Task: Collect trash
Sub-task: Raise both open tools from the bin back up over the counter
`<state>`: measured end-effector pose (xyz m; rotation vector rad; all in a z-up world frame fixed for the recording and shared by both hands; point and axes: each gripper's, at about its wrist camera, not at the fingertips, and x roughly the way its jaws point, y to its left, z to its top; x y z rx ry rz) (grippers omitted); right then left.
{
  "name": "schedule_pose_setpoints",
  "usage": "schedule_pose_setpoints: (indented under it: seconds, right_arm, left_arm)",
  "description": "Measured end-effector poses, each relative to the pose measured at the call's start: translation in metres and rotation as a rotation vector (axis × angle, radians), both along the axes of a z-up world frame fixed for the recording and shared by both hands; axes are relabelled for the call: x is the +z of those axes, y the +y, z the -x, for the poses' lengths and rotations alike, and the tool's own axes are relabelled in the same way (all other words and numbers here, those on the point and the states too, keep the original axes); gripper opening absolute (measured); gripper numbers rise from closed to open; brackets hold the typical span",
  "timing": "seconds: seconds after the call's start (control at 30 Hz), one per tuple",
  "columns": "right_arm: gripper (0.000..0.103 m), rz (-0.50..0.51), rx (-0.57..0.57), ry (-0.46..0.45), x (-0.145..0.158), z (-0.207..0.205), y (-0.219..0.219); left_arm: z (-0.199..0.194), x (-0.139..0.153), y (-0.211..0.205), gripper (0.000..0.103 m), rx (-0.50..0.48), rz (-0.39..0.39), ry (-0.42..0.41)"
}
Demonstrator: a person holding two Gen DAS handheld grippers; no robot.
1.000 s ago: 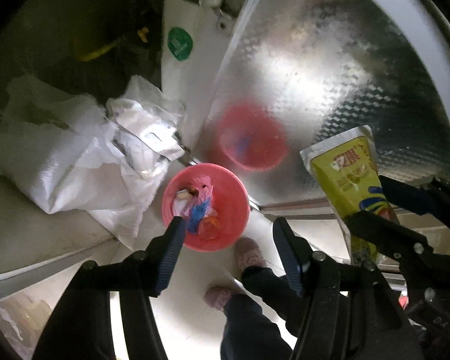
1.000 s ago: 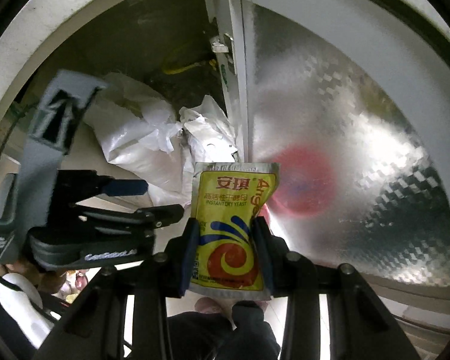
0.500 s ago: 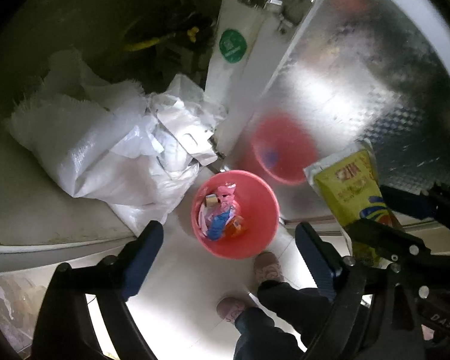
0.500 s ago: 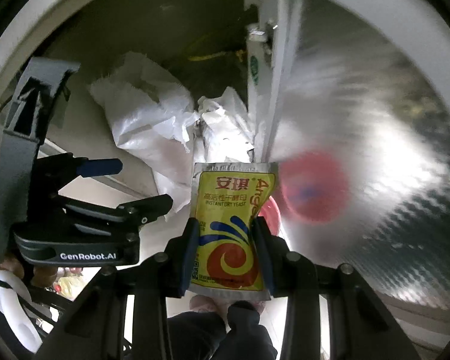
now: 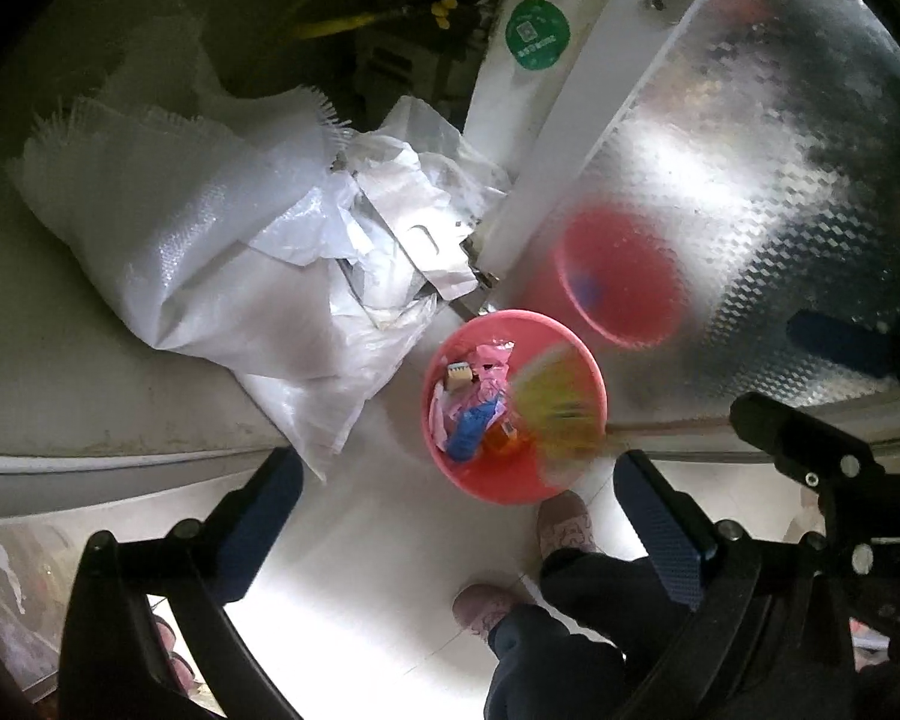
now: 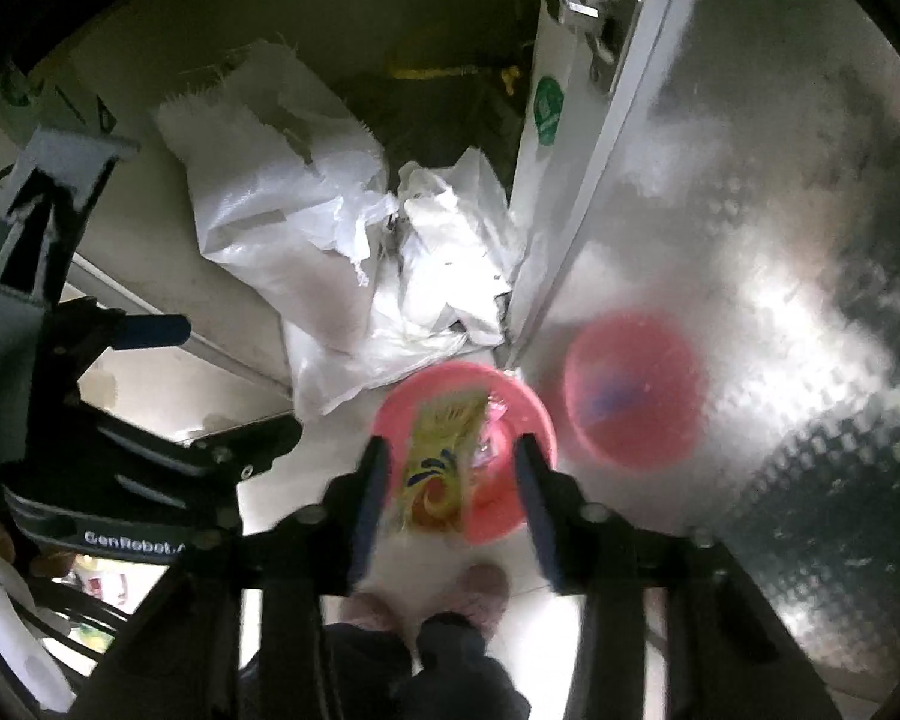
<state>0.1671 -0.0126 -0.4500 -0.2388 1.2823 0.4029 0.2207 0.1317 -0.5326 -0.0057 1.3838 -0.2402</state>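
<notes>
A pink trash bin (image 5: pixel 513 408) stands on the floor below both grippers, holding several wrappers; it also shows in the right wrist view (image 6: pixel 510 480). A yellow yeast packet (image 6: pixel 438 468) is loose and blurred in the air between my right gripper's open jaws, over the bin; in the left wrist view the packet (image 5: pixel 555 408) is a yellow blur over the bin's right side. My right gripper (image 6: pixel 453 492) is open and holds nothing. My left gripper (image 5: pixel 456 516) is open and empty above the floor beside the bin.
White woven sacks and plastic bags (image 5: pixel 258 264) lie left of the bin against a ledge. A shiny embossed metal door (image 5: pixel 780 180) stands right of the bin and mirrors it. The person's feet in pink slippers (image 5: pixel 561 525) stand just below the bin.
My right gripper has opened and let go of the yellow packet, which is dropping toward the pink bin. Both grippers have shifted so the bin sits nearer the middle of each view.
</notes>
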Motion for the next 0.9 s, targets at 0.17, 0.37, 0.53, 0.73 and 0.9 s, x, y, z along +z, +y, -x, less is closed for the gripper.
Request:
schedule_pose_setpoints:
  seconds: [0.17, 0.37, 0.53, 0.73, 0.9]
  right_arm:
    - [0.059, 0.022, 0.013, 0.001, 0.027, 0.003, -0.001]
    - [0.065, 0.037, 0.003, -0.034, 0.086, 0.017, -0.003]
    - [0.073, 0.027, 0.0, -0.08, 0.152, 0.032, -0.01]
    - [0.076, 0.007, -0.021, -0.13, 0.232, 0.053, -0.02]
    - [0.088, -0.01, -0.057, -0.219, 0.298, 0.069, -0.029]
  left_arm:
    - [0.005, 0.025, 0.003, 0.103, 0.007, 0.019, -0.002]
    - [0.02, 0.084, 0.002, 0.103, 0.021, 0.023, -0.037]
    - [0.037, 0.155, 0.004, 0.103, 0.035, 0.033, -0.073]
    - [0.054, 0.244, 0.004, 0.103, 0.028, 0.03, -0.144]
    - [0.067, 0.319, 0.003, 0.103, 0.041, 0.03, -0.228]
